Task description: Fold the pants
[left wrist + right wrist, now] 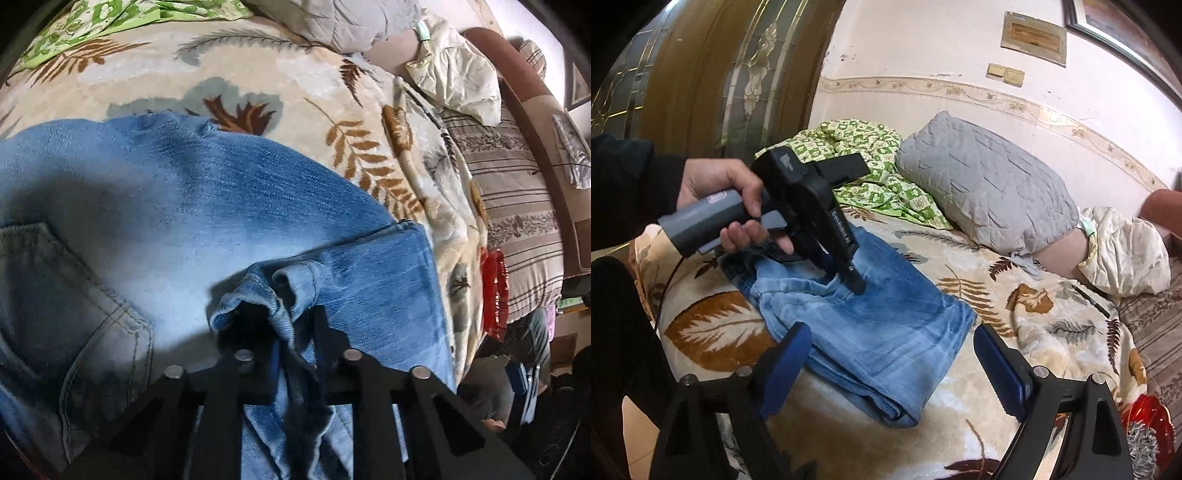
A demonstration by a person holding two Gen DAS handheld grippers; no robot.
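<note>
Light blue jeans (879, 332) lie folded into a compact stack on the leaf-patterned blanket (1034, 306). In the left wrist view the jeans (184, 206) fill the frame, back pocket at the left. My left gripper (280, 314) is shut on a bunched fold of the denim hem; it also shows in the right wrist view (855, 284), tips down on top of the stack. My right gripper (890, 350) is open and empty, its blue-padded fingers (997, 362) either side of the stack's near end, held above the blanket.
A grey quilted pillow (986, 184) and a green patterned cloth (871, 173) lie at the back of the bed. A cream bundle (1126, 254) and a striped cushion (517, 206) sit at the right. A red object (1148, 413) lies near the bed's right edge.
</note>
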